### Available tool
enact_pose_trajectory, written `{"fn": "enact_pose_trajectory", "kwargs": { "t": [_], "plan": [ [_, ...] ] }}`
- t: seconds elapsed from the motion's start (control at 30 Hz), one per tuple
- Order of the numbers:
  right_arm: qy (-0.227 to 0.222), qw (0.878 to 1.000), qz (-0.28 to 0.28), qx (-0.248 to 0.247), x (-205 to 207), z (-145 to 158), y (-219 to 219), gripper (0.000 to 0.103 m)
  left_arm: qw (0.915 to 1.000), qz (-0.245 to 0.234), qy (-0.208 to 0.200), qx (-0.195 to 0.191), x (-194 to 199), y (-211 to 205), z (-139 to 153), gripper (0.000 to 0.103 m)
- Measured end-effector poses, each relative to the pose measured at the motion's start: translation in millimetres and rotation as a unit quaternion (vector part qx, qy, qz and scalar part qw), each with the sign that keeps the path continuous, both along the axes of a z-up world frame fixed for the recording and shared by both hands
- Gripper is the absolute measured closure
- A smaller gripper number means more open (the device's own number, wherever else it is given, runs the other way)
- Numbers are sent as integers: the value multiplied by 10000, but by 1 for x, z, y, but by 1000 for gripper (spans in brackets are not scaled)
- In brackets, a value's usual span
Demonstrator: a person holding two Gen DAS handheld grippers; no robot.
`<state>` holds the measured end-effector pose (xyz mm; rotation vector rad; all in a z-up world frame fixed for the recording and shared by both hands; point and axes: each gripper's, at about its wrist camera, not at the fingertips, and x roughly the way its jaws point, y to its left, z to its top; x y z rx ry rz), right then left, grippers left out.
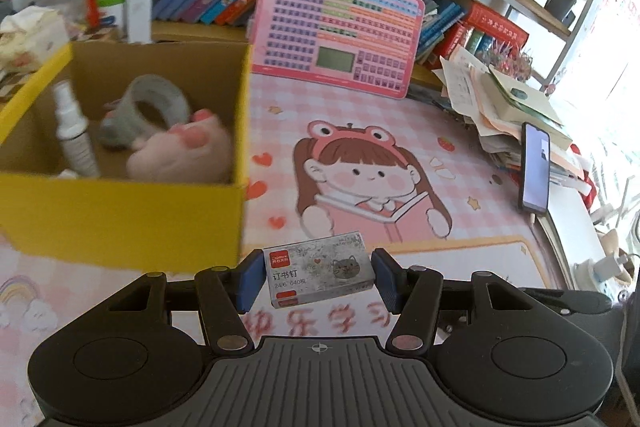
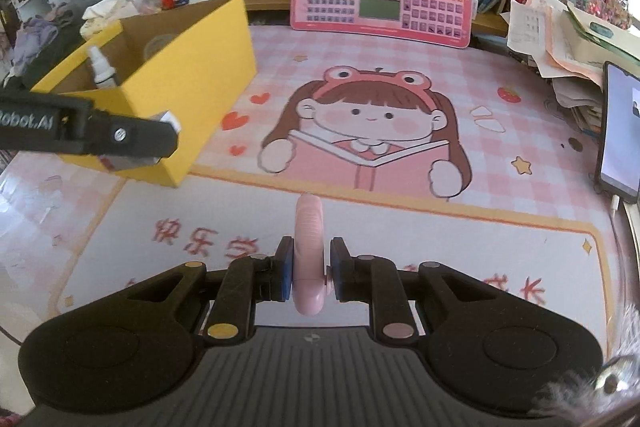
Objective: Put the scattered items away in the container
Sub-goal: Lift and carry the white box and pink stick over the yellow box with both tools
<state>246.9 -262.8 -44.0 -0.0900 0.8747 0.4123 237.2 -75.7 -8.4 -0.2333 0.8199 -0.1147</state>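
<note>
left wrist view: jaws pinch the staple box [image 1: 320,274] – right jaws squeeze a pink gadget [image 2: 307,255] between them

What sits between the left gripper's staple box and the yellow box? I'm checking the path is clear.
Only bare pink desk mat shows between the staple box and the yellow box, in the left wrist view.
</note>
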Motion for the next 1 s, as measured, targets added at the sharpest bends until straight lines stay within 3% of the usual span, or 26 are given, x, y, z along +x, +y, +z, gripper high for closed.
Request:
{"fn": "enact_pose_trajectory", "kwargs": {
  "t": [0.63,1.0],
  "plan": [
    [94,9996,208,-153,-108,13,85,85,9999,-28,94,-140,-114,89,-11,46],
    [-40,9973,673,-278,-147,20,140,85,9993,152,-82,-325,-149,136,-8,46]
  ]
}}
